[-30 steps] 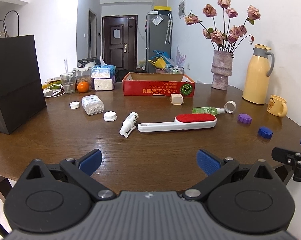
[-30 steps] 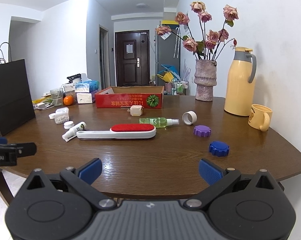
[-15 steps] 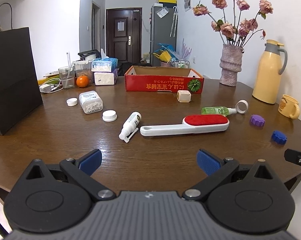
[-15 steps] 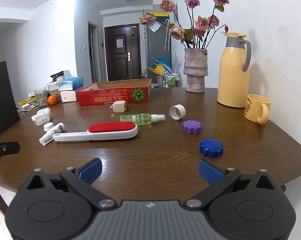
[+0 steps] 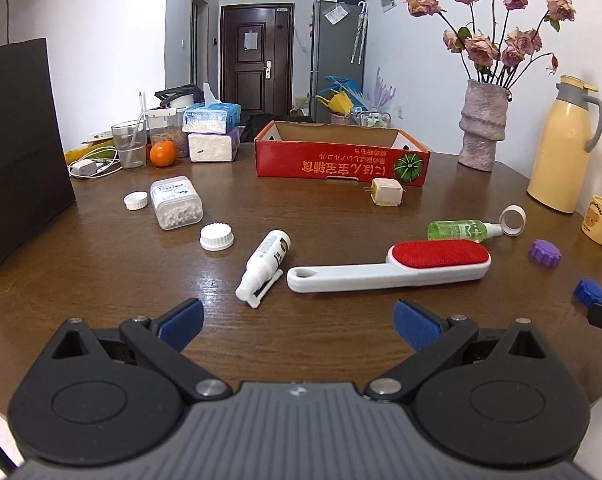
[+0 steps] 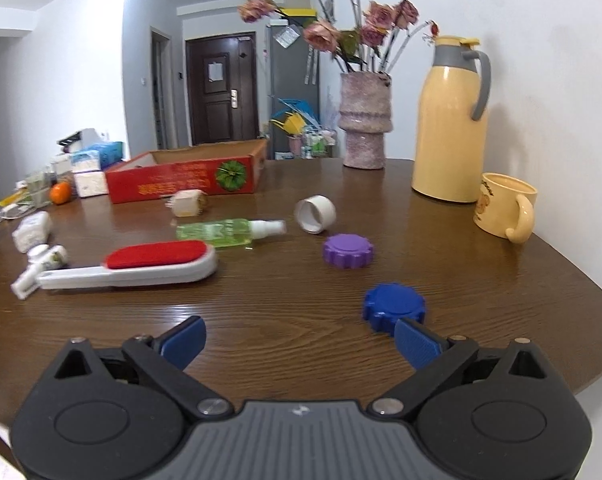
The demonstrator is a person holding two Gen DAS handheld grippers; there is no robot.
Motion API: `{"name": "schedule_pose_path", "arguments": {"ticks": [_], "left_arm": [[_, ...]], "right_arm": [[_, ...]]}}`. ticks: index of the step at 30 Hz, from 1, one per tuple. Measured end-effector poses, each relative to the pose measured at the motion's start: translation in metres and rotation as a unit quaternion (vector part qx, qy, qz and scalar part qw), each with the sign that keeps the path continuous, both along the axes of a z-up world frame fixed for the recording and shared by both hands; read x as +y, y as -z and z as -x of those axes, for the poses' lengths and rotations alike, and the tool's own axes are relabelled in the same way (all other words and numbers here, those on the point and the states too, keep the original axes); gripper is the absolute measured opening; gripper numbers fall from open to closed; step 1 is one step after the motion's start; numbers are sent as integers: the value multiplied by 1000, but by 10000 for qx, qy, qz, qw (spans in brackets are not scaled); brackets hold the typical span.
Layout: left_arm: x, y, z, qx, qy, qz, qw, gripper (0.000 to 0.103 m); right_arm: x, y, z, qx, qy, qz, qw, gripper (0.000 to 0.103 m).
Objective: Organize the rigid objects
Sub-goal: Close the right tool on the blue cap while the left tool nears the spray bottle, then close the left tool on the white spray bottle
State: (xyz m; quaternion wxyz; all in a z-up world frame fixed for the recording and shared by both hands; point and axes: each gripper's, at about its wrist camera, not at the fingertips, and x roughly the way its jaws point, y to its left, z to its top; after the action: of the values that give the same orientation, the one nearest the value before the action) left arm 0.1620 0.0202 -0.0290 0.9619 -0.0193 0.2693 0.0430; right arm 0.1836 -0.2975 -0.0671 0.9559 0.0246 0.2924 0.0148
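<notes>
A white lint brush with a red pad (image 5: 385, 270) lies mid-table, and a white spray bottle (image 5: 263, 264) lies left of its handle. Behind them are a green spray bottle (image 6: 225, 232), a white ring cap (image 6: 315, 214), a purple cap (image 6: 347, 250) and a cream plug adapter (image 5: 387, 192). My left gripper (image 5: 297, 322) hovers open just short of the white bottle and brush handle. My right gripper (image 6: 301, 340) is wide, its jaws closing with nothing between them. A blue cap (image 6: 393, 306) lies just beyond its right fingertip.
An open red cardboard box (image 5: 341, 164) stands at the back. A clear tub of white beads (image 5: 176, 202) and two white lids (image 5: 217, 237) lie left. A black paper bag (image 5: 17, 152), vase (image 6: 363, 124), yellow flask (image 6: 449, 120) and mug (image 6: 501, 210) ring the table.
Both grippers have moved forward over the table and slightly down, so the objects look larger. The blue cap now lies close to the right gripper's right finger.
</notes>
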Motion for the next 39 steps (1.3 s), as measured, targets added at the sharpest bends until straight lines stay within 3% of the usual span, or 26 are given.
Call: {"name": "schedule_pose_path", "arguments": {"ticks": [9, 19, 34, 39], "left_arm": [[3, 11, -29, 185, -152, 26, 9997, 103], [14, 17, -56, 328, -403, 81, 9986, 103], [47, 19, -104, 463, -542, 54, 9974, 103], [50, 27, -123, 660, -330, -32, 9973, 81]], "right_arm": [[-38, 24, -40, 166, 345, 241, 9990, 79], [-52, 39, -66, 344, 189, 129, 9991, 44], [-37, 27, -82, 184, 181, -28, 9997, 43], [-24, 20, -86, 129, 134, -12, 9998, 43]]}}
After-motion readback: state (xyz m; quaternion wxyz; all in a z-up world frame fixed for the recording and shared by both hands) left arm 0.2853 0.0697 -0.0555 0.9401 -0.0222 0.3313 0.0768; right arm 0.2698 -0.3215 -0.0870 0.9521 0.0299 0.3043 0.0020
